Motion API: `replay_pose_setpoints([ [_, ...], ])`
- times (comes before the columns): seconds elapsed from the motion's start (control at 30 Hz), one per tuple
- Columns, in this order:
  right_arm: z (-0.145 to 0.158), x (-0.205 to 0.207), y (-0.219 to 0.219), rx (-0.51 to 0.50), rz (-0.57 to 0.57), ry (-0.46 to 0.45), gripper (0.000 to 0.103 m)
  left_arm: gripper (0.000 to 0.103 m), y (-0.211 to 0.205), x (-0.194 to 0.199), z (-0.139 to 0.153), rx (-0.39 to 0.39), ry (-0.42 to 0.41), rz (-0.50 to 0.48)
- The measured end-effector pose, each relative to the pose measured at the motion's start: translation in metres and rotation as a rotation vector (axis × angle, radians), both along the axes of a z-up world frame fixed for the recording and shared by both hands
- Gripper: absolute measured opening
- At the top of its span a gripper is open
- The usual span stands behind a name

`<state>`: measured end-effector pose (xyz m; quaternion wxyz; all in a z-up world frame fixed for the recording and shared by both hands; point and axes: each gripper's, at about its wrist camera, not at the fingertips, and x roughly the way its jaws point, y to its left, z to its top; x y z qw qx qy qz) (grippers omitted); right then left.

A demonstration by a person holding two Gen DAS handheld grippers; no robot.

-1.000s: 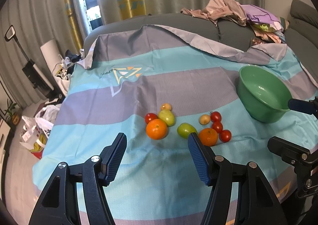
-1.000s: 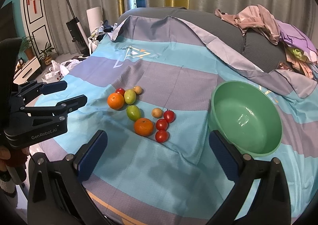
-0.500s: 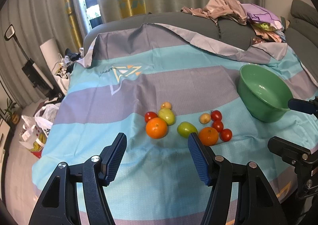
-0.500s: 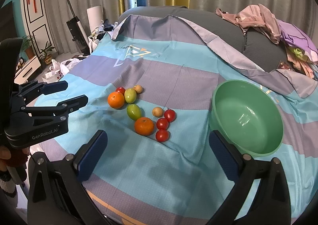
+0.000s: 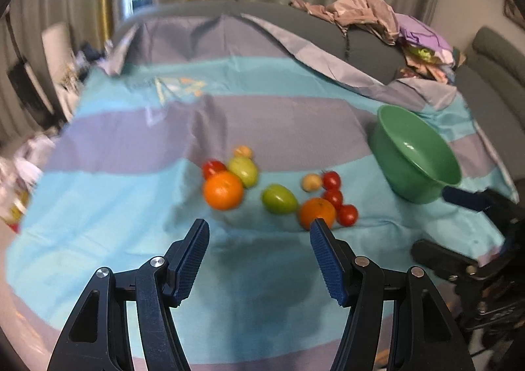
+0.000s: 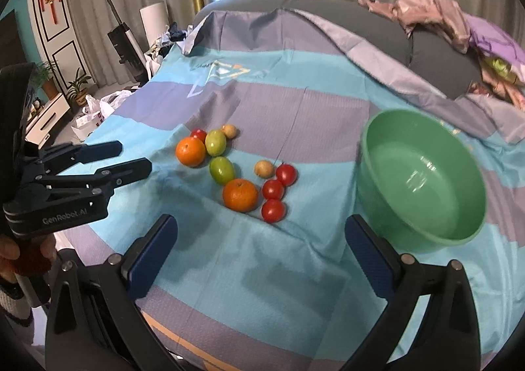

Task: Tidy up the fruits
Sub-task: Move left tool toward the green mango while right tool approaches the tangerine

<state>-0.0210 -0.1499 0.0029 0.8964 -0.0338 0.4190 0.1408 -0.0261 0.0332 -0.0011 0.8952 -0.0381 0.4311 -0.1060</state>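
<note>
Several fruits lie in a loose group on the striped blue and grey cloth [image 6: 295,102]: two oranges [image 6: 240,195] [image 6: 190,151], two green fruits [image 6: 222,169] [image 6: 215,142], red tomatoes [image 6: 273,210] and two small tan fruits [image 6: 264,169]. An empty green bowl [image 6: 423,236] stands to their right. My left gripper [image 5: 259,259] is open and empty just short of the fruits, near the orange [image 5: 316,213]. My right gripper [image 6: 259,259] is open and empty, in front of the fruits and the bowl. The left gripper also shows in the right wrist view [image 6: 128,157].
The cloth covers a grey sofa [image 6: 361,20] with a pile of clothes [image 6: 459,23] at the back right. Beyond the left edge are a floor cleaner [image 6: 121,33], bags on the floor [image 6: 95,112] and potted plants [image 6: 77,85]. The bowl also shows in the left wrist view [image 5: 426,180].
Both grippers have moved forward toward the fruits, which look larger now. The left wrist view has swung a little left to right and is blurred. Both grippers stay open.
</note>
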Motion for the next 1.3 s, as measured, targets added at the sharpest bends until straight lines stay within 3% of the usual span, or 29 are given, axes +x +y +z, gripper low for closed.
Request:
replay_pose_setpoints([
  [0.3, -0.026, 0.015, -0.008, 0.05, -0.004, 0.073, 0.099, 0.064, 0.007, 0.012, -0.014, -0.116, 0.057, -0.046],
  [0.43, -0.031, 0.021, -0.01, 0.086, 0.002, 0.096, 0.097, 0.064, 0.009, 0.02, -0.018, -0.129, 0.058, -0.059],
  [0.77, -0.051, 0.041, -0.005, 0.183, 0.06, 0.154, 0.074, 0.064, 0.001, 0.042, -0.029, -0.207, 0.113, -0.122],
  [1.1, -0.057, 0.051, -0.009, 0.17, 0.072, 0.168, 0.066, 0.06, -0.004, 0.058, -0.038, -0.148, 0.126, -0.15],
  [1.3, -0.062, 0.056, -0.003, 0.161, 0.107, 0.19, 0.056, 0.054, -0.005, 0.069, -0.043, -0.117, 0.126, -0.164],
])
